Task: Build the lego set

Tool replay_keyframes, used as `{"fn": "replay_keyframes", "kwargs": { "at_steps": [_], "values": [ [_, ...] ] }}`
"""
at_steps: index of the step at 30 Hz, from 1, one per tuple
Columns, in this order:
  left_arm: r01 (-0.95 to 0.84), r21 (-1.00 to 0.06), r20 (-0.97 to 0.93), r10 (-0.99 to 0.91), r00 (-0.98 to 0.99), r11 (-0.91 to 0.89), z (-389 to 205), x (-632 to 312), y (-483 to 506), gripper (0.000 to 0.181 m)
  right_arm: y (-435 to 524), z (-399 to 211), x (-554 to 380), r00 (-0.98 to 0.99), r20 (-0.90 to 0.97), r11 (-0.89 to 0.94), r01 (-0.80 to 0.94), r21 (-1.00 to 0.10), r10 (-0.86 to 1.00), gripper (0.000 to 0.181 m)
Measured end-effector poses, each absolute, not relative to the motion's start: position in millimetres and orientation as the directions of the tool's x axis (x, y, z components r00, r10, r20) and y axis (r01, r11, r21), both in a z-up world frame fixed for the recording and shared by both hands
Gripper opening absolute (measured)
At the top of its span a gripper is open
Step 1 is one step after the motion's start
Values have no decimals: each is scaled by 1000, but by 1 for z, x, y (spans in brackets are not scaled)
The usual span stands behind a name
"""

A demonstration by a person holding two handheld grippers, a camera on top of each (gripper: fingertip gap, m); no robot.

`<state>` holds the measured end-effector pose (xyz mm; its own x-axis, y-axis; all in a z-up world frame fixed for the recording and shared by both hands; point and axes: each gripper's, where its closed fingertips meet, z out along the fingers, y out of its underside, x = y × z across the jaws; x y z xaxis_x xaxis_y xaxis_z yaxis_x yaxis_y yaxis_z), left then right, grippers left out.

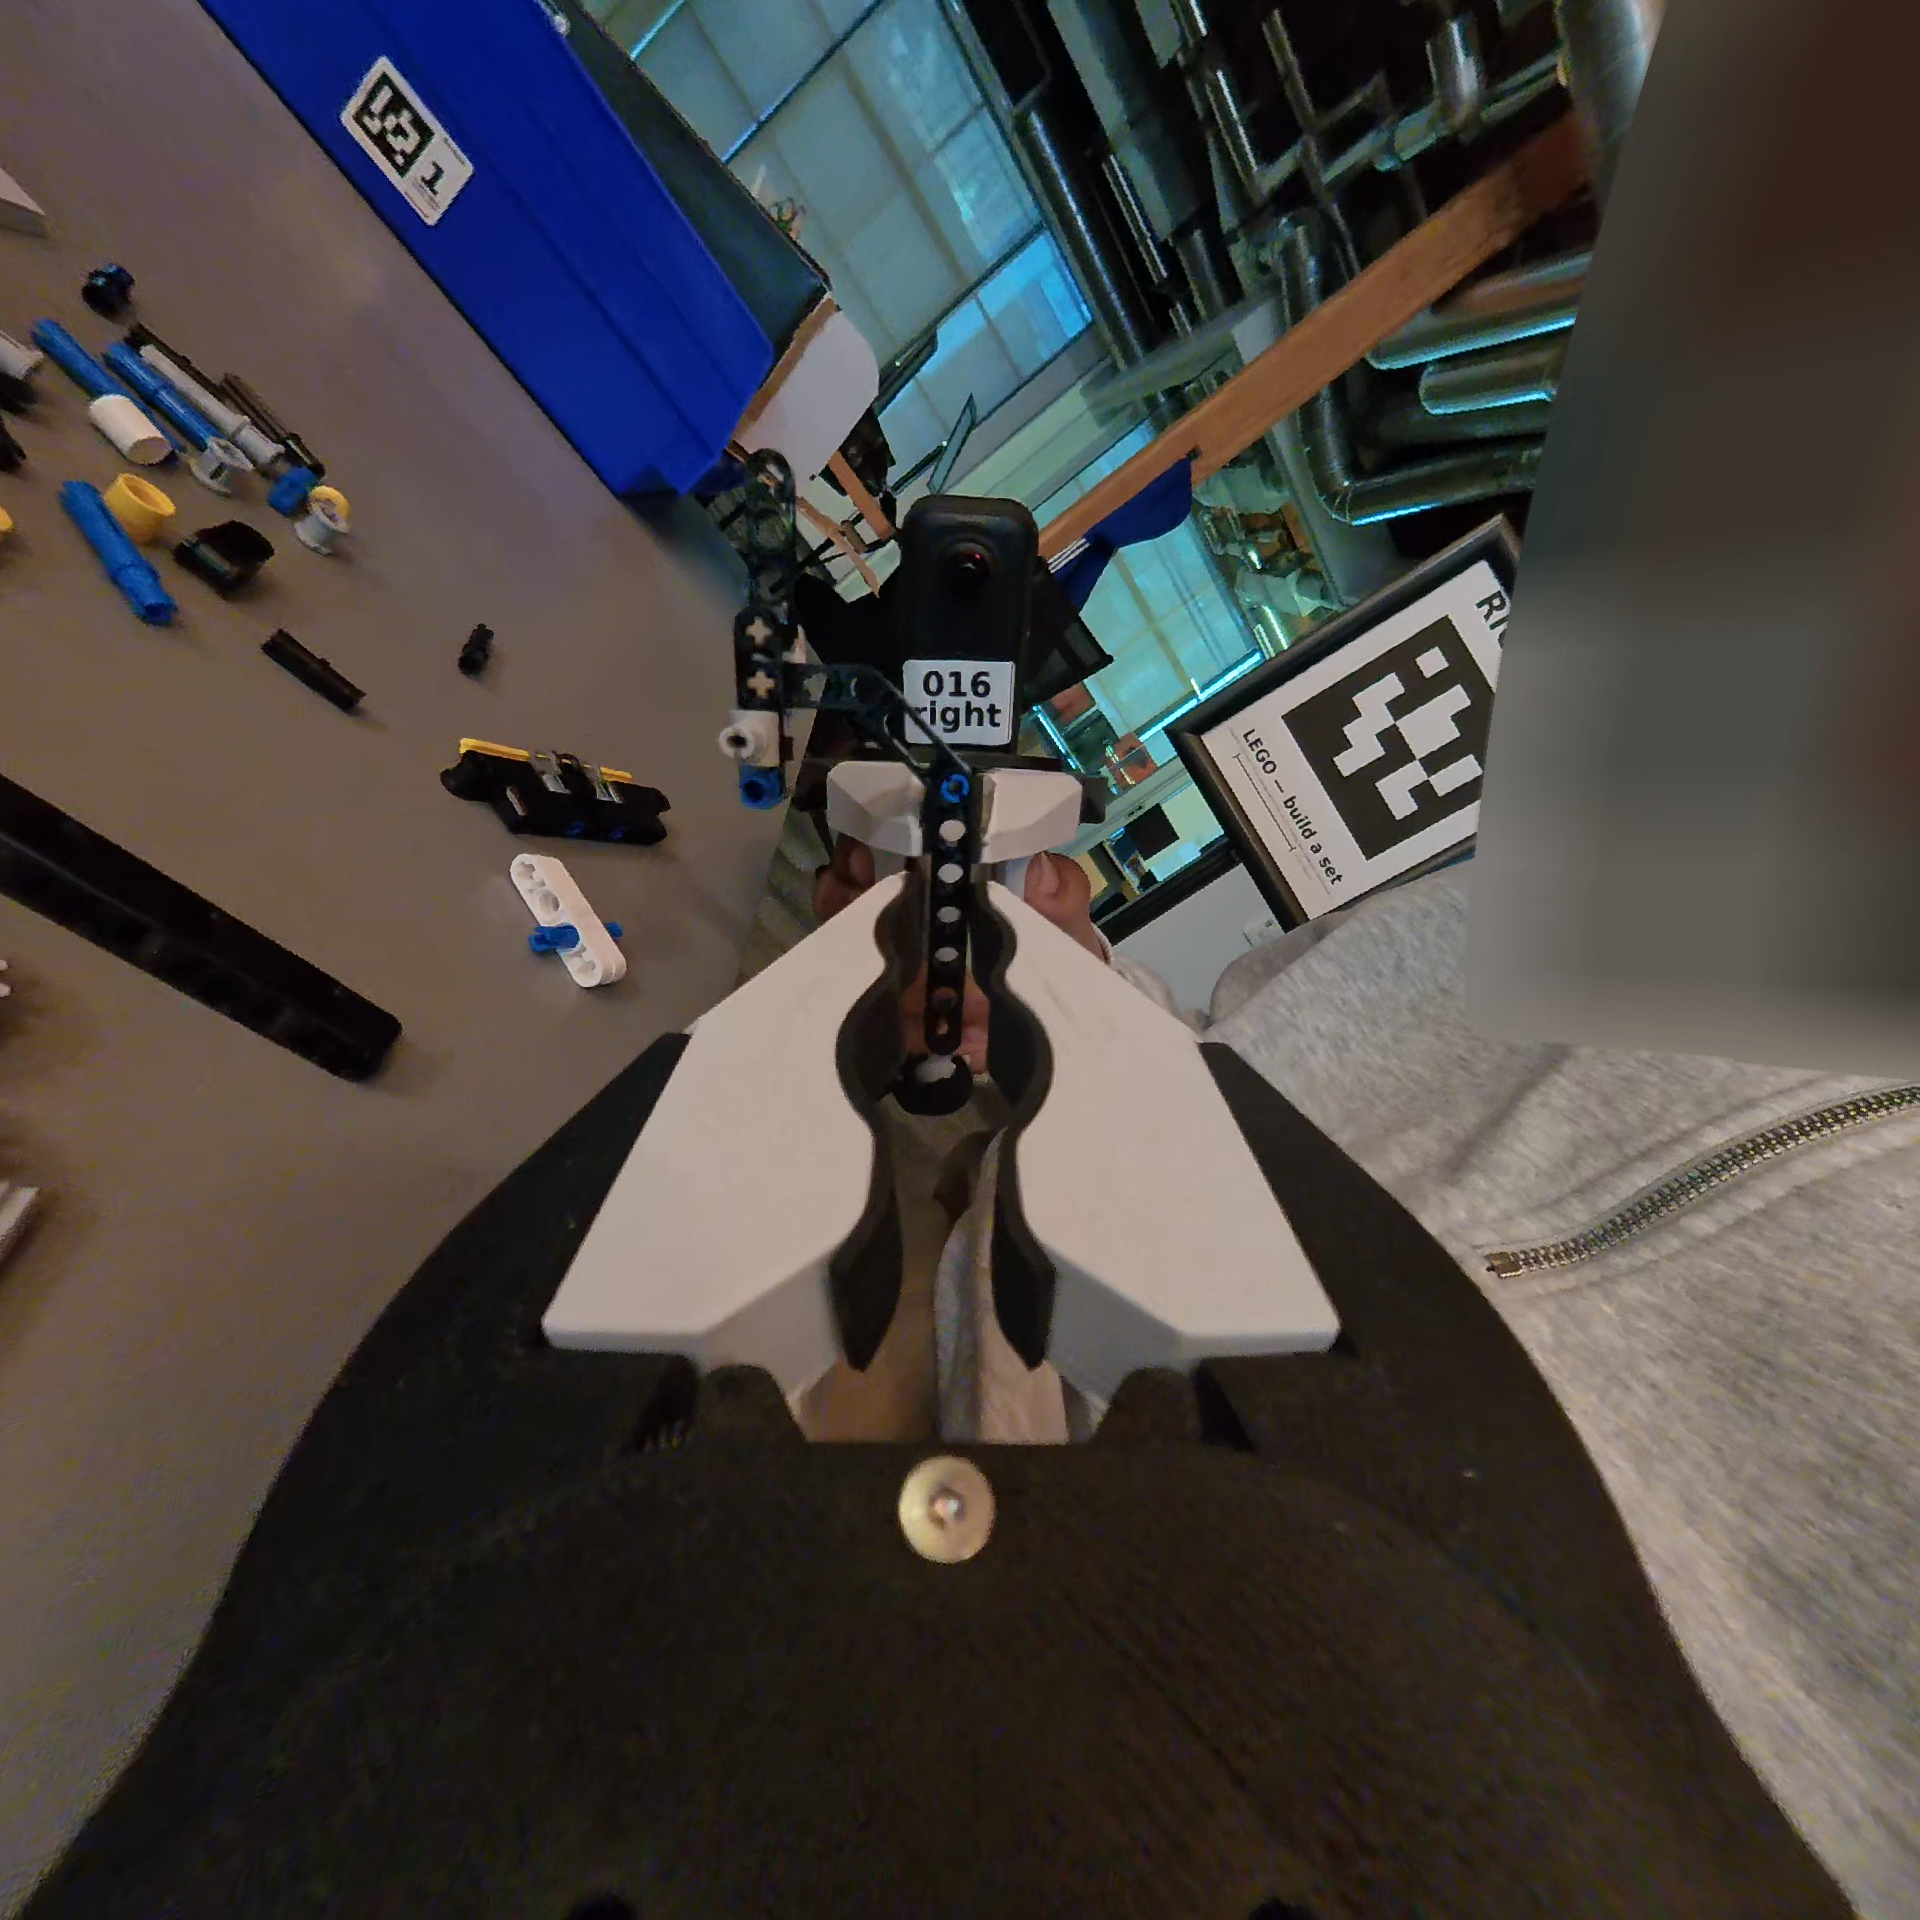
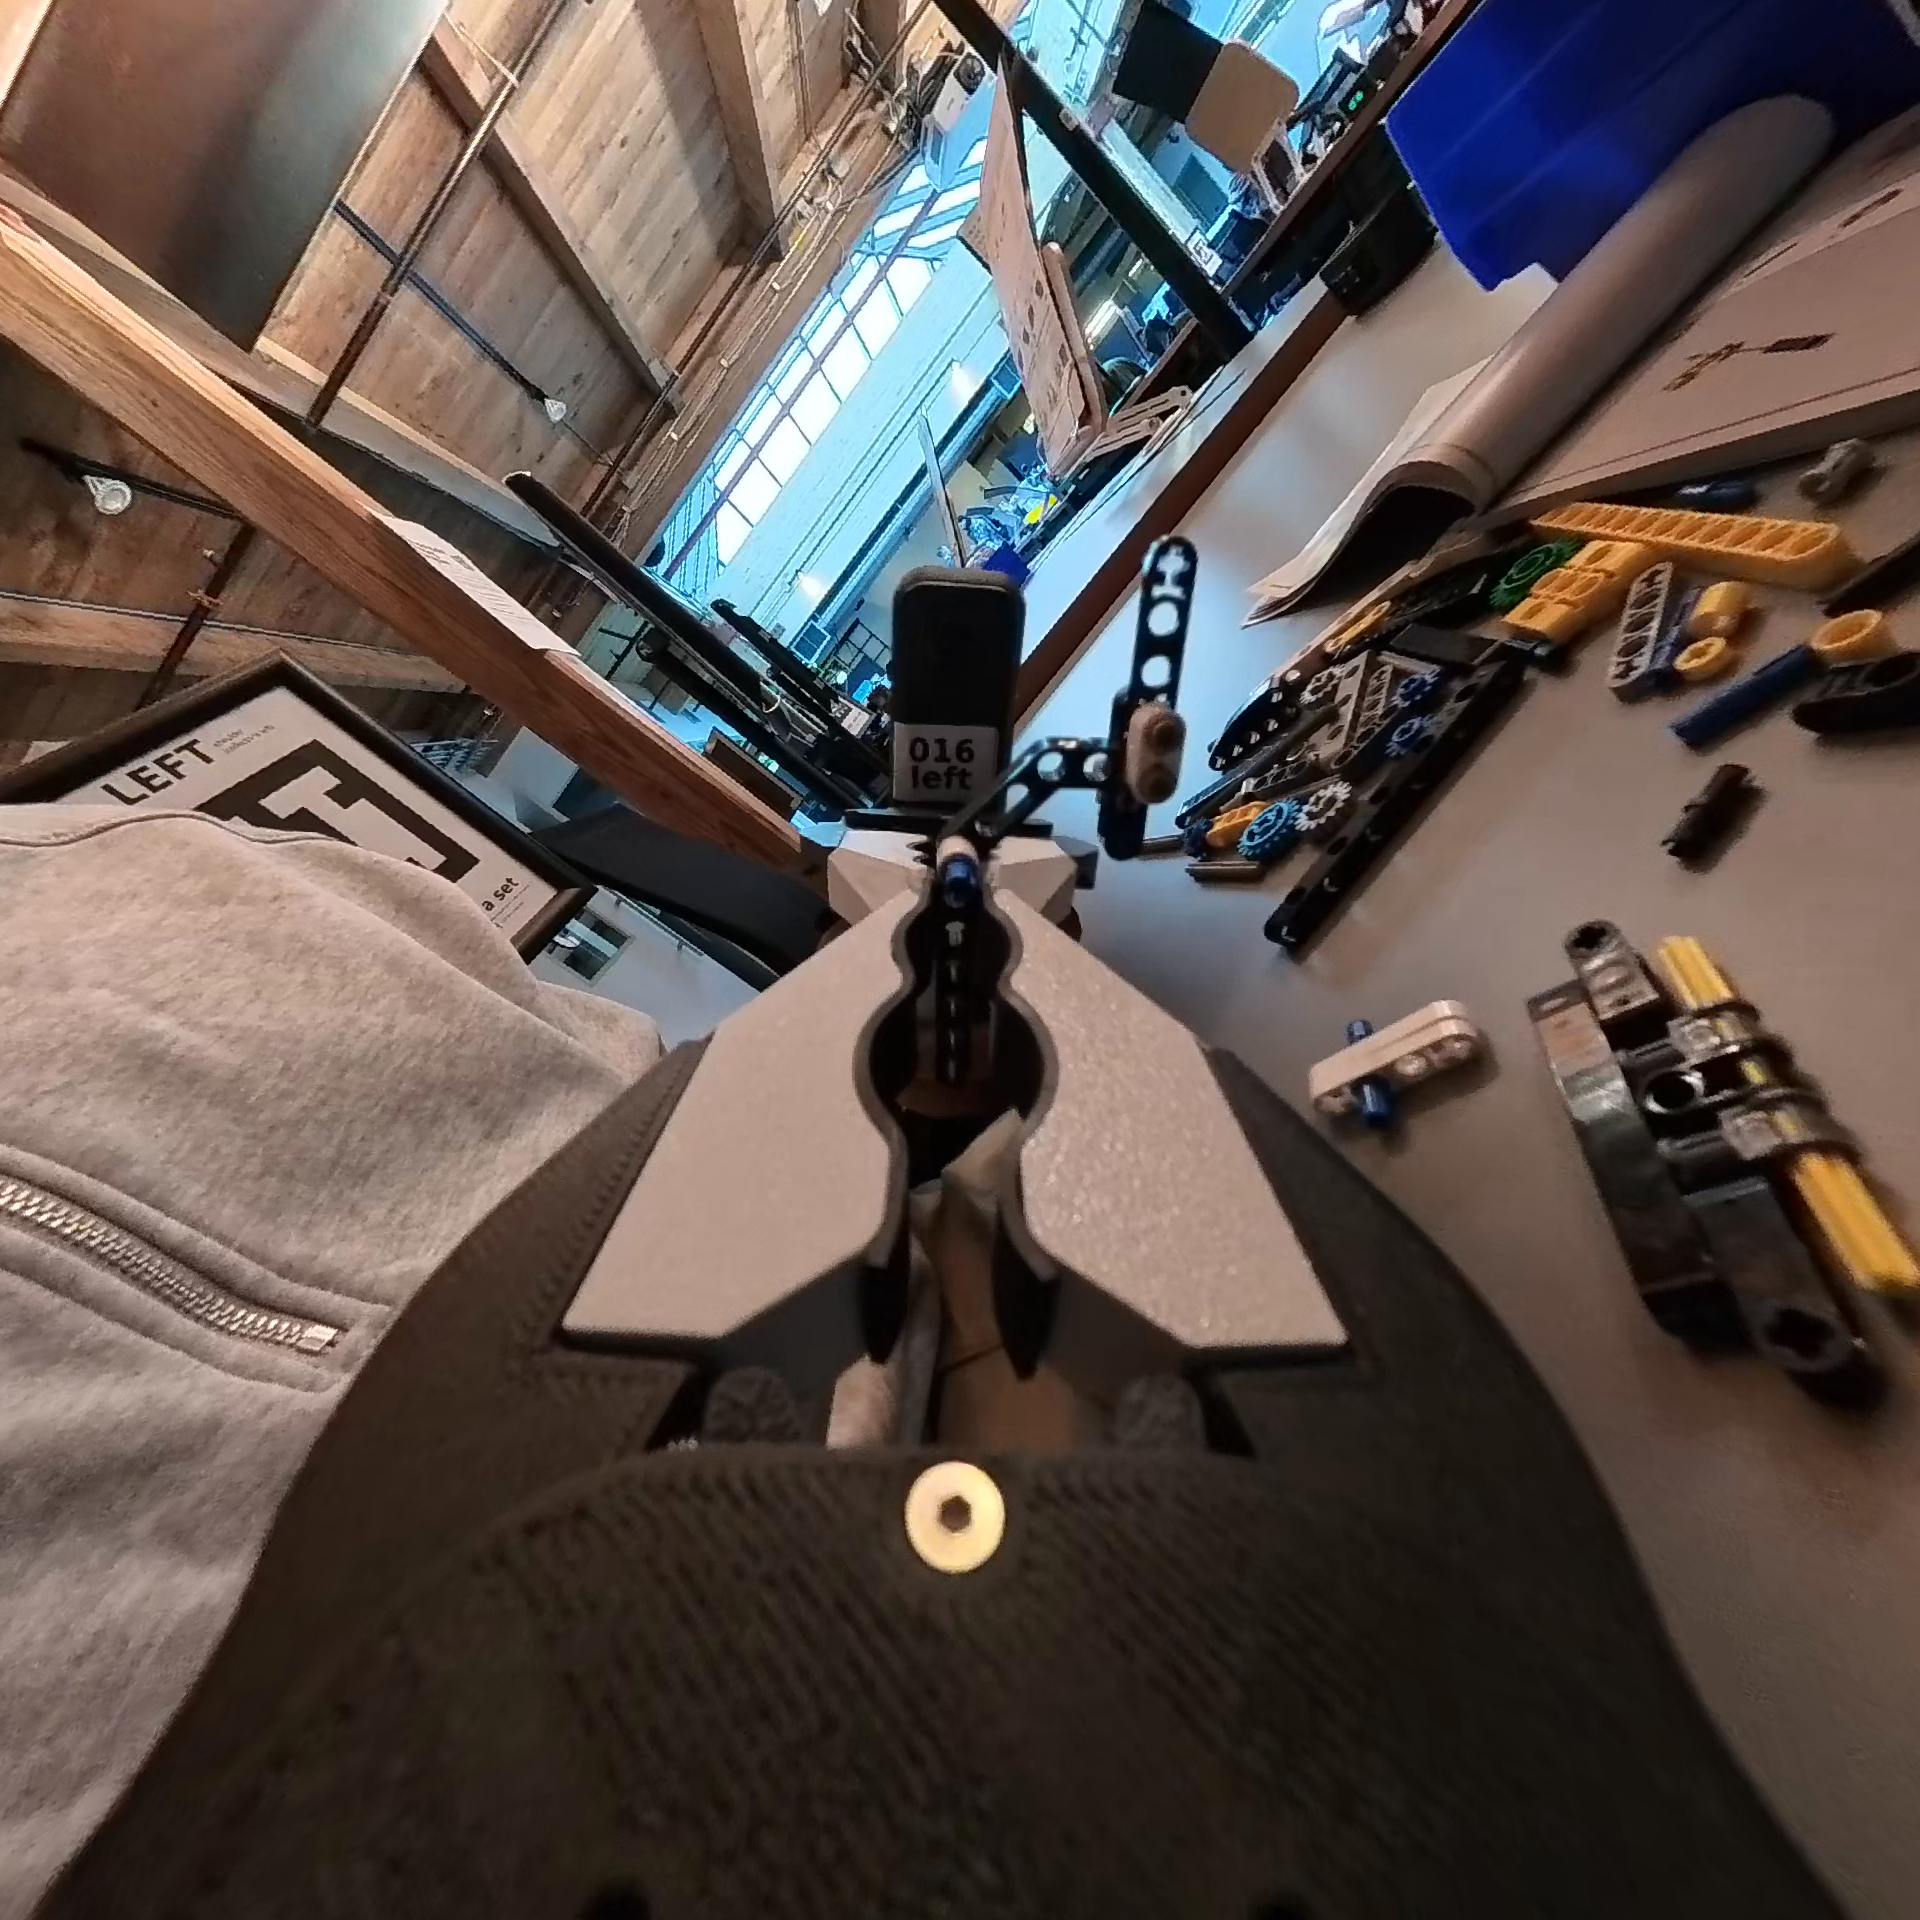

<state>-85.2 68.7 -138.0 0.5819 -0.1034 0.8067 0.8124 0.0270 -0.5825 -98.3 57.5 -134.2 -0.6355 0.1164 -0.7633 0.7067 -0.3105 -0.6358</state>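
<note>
A black Lego assembly is held in the air between my two grippers, which face each other. In the left wrist view my left gripper (image 1: pixel 948 904) is shut on its black holed beam (image 1: pixel 948 935). My right gripper (image 1: pixel 954 821) grips the same beam's far end by a blue pin (image 1: pixel 954 790). A side branch with a white connector (image 1: pixel 750 732) sticks out to the left. In the right wrist view my right gripper (image 2: pixel 954 914) is shut on the beam (image 2: pixel 951 997), seen edge-on, and the left gripper (image 2: pixel 951 857) is opposite. An angled arm leads to a grey connector (image 2: pixel 1153 748).
On the grey table (image 1: pixel 416 1195) lie a black-and-yellow subassembly (image 1: pixel 556 795) (image 2: pixel 1704 1143), a white beam with a blue pin (image 1: pixel 566 920) (image 2: pixel 1392 1049), a long black beam (image 1: pixel 187 935) and several loose parts. A blue bin (image 1: pixel 540 208), an open booklet (image 2: pixel 1558 343) and a person's grey sweater (image 1: pixel 1558 1247) are near. Only a small space, under 4 cm, lies between the two pairs of fingers. The black-and-yellow subassembly (image 2: pixel 1704 1143) is about equally far from each gripper, around 11 centimeters.
</note>
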Motion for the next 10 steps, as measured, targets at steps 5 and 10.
{"fn": "replay_keyframes", "kwargs": {
  "at_steps": [5,10],
  "values": [
    [818,-575,811,-115,573,23,-138,-84,70,4,57,-134,-98,-634,-765,-317,707,-632,112,4],
    [814,-577,807,-106,581,64,-135,-90,67,5,63,-132,-102,-656,-739,-325,672,-665,154,8]
  ]
}}
